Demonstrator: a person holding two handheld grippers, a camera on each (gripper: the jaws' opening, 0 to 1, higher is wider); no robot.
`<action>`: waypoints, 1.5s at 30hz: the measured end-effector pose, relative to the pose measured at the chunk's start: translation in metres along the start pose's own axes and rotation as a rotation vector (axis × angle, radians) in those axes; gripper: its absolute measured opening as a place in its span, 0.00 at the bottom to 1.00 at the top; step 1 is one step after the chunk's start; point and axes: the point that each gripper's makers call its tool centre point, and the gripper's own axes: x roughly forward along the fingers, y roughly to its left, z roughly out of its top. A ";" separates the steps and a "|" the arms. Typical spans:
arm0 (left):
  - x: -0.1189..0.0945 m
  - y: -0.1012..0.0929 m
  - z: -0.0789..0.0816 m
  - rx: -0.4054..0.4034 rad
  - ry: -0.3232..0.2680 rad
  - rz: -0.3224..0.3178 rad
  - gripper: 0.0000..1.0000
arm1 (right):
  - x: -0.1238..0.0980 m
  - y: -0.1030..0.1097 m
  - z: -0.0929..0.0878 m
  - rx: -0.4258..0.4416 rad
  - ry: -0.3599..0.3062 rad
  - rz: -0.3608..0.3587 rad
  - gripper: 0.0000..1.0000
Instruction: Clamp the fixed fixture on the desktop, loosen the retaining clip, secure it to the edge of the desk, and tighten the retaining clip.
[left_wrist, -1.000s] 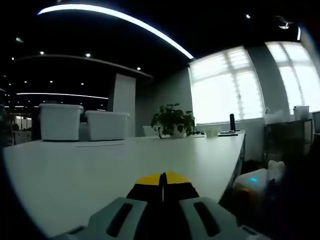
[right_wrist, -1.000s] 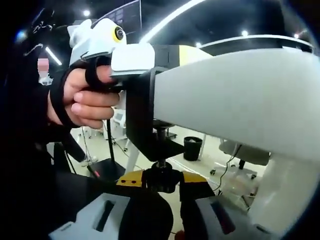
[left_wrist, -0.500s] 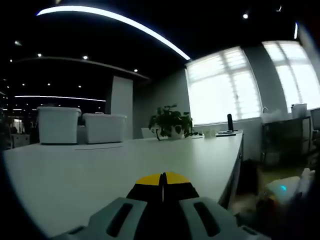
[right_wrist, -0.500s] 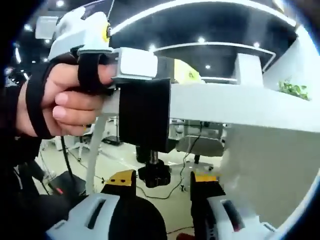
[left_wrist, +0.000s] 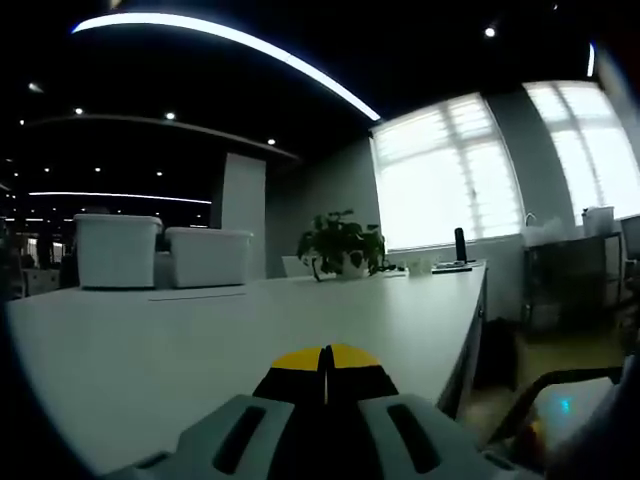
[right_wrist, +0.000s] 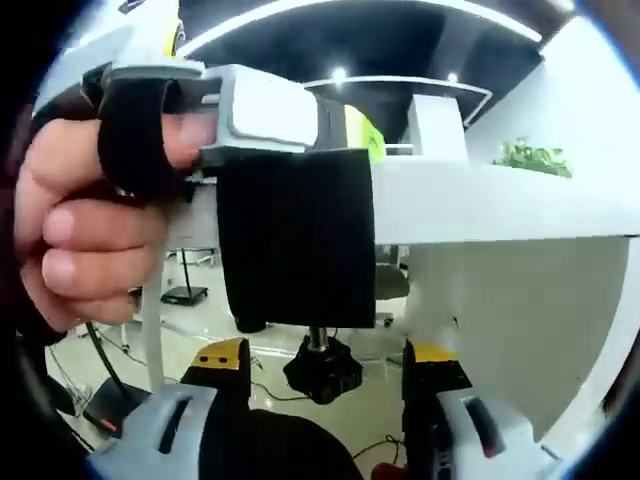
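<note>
In the right gripper view the black C-clamp fixture (right_wrist: 295, 240) sits at the centre of the frame, hooked over the edge of the white tabletop (right_wrist: 500, 205), with its black screw knob (right_wrist: 323, 372) hanging below at lower centre. The right hand-held gripper (right_wrist: 325, 365) has its yellow-tipped jaws standing apart, one on each side of the knob and not touching it. At the upper left, a person's hand (right_wrist: 70, 230) holds the left hand-held gripper (right_wrist: 265, 110) at the top of the clamp.

In the left gripper view the left hand-held gripper (left_wrist: 325, 358) shows its yellow tips pressed together at lower centre; whether they pinch the fixture there I cannot tell.

The likely trouble: if the open jaws close off-centre on the lobed knob, they may slip round it instead of turning it, leaving the clamp loose. If the upper hold eases before the screw bites, the fixture could tilt or drop off the edge.

The tabletop is smooth, white and glossy, offering the clamp little friction. Across it stand two white storage bins (left_wrist: 160, 248) at middle left and a potted plant (left_wrist: 343, 242) at centre. Bright windows (left_wrist: 450, 165) fill the right, and a curved ceiling light strip (left_wrist: 230, 35) crosses the dark upper frame.
</note>
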 end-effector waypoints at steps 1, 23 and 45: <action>0.000 0.000 0.000 0.000 0.000 0.000 0.01 | 0.000 0.001 0.000 0.008 -0.005 0.006 0.52; -0.001 0.001 0.000 -0.004 0.004 0.006 0.01 | 0.003 0.011 -0.001 -0.054 -0.005 0.191 0.27; 0.000 0.003 -0.002 -0.014 0.014 0.022 0.01 | 0.011 0.020 -0.006 -0.140 0.011 0.711 0.27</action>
